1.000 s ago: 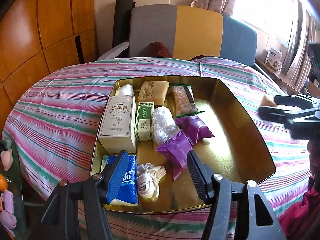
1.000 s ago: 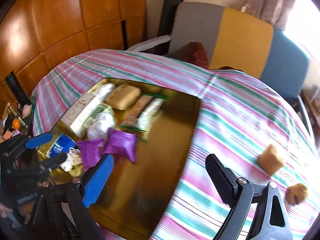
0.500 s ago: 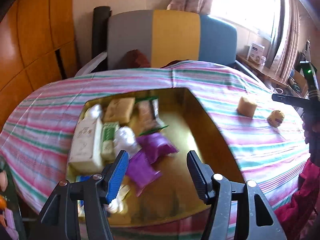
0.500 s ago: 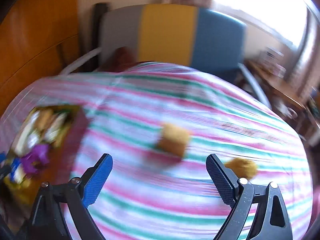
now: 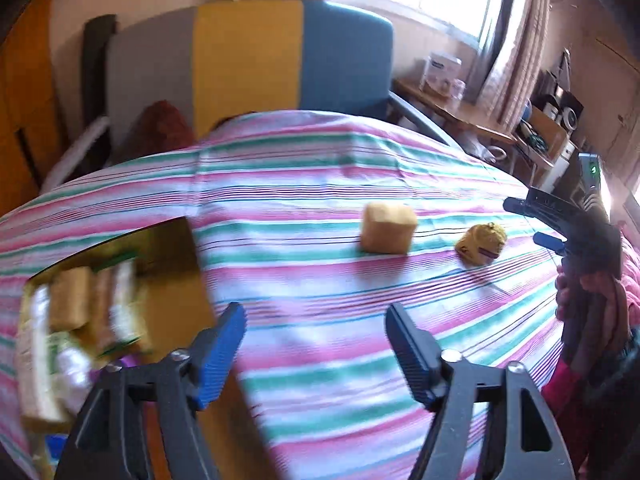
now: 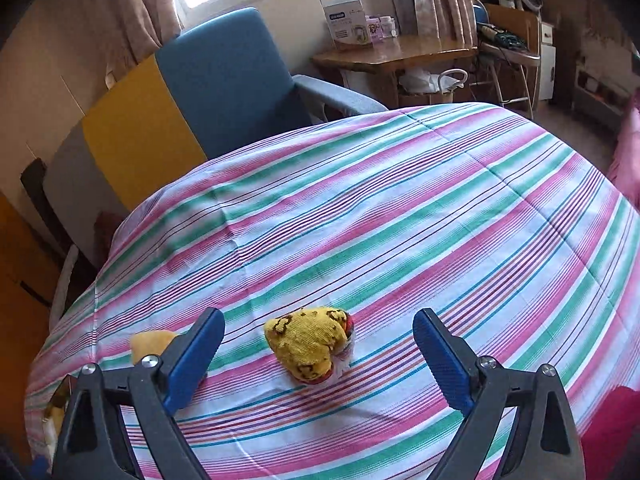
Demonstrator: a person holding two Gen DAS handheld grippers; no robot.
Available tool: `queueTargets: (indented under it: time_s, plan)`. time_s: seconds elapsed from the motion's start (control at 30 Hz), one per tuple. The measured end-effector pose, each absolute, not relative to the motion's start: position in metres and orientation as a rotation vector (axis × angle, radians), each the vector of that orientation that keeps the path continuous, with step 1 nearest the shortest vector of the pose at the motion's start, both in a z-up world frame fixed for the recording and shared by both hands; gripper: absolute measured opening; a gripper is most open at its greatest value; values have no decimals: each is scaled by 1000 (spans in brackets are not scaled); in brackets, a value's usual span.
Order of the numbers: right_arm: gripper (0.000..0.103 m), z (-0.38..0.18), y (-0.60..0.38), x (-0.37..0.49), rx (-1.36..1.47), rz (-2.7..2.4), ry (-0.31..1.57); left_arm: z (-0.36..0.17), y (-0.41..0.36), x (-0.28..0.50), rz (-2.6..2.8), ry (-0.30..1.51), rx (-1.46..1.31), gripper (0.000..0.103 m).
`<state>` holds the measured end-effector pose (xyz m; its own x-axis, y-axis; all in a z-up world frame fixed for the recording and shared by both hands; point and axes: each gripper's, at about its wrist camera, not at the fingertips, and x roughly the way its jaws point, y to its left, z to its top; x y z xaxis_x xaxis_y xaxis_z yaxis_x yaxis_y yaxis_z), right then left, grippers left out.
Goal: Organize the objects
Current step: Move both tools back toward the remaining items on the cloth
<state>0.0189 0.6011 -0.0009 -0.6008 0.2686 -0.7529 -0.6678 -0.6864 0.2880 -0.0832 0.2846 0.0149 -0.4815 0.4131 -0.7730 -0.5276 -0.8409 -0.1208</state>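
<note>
A tan soap block (image 5: 387, 227) and a rolled yellow sock (image 5: 482, 243) lie on the striped tablecloth (image 5: 320, 184). My left gripper (image 5: 315, 346) hangs over the cloth short of them, its jaws opening wide with nothing between them. The gold tray (image 5: 172, 240) with boxes and packets sits blurred at the left. In the right wrist view the yellow sock (image 6: 310, 343) lies just ahead, between the lines of my open right gripper (image 6: 318, 354), untouched. The soap block (image 6: 150, 344) peeks out behind its left finger. The right gripper (image 5: 560, 224) also shows at the left view's right edge.
A grey, yellow and blue chair (image 5: 248, 64) stands behind the table. A wooden side table (image 6: 396, 54) with a box stands by the window. A hand in a pink sleeve (image 5: 588, 300) holds the right gripper at the table's right edge.
Both grippers swung right, away from the tray toward the soap block and sock. The left jaws spread wider. The sock now lies just ahead of the right gripper's jaws.
</note>
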Motion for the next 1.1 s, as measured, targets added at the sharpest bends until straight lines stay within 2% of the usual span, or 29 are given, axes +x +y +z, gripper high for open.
queueTargets:
  time_s: [0.13,0.3,0.47,0.7,0.73,0.77,0.8,1.1]
  plan:
    - [98,-2,599,19,-963,2276,773,0,331,-96,2262,224,-1186,83]
    - [100,-9,605,26,-970,2258,887,-21,375,-118,2222,267,-1236,85]
    - [101,-14,610,28,-985,2237,941,-33,415,-140,2199,311,-1221,96]
    - [101,-17,611,27,-996,2236,963,-49,451,-173,2231,334,-1224,96]
    - [101,-17,612,27,-995,2237,965,-56,454,-178,2224,347,-1258,85]
    - [101,-17,612,26,-993,2240,961,-61,452,-181,2198,321,-1292,64]
    - [101,-17,612,25,-990,2240,950,-62,448,-180,2158,254,-1300,62]
    - [101,-17,611,18,-991,2245,868,-31,392,-102,2148,254,-1180,61]
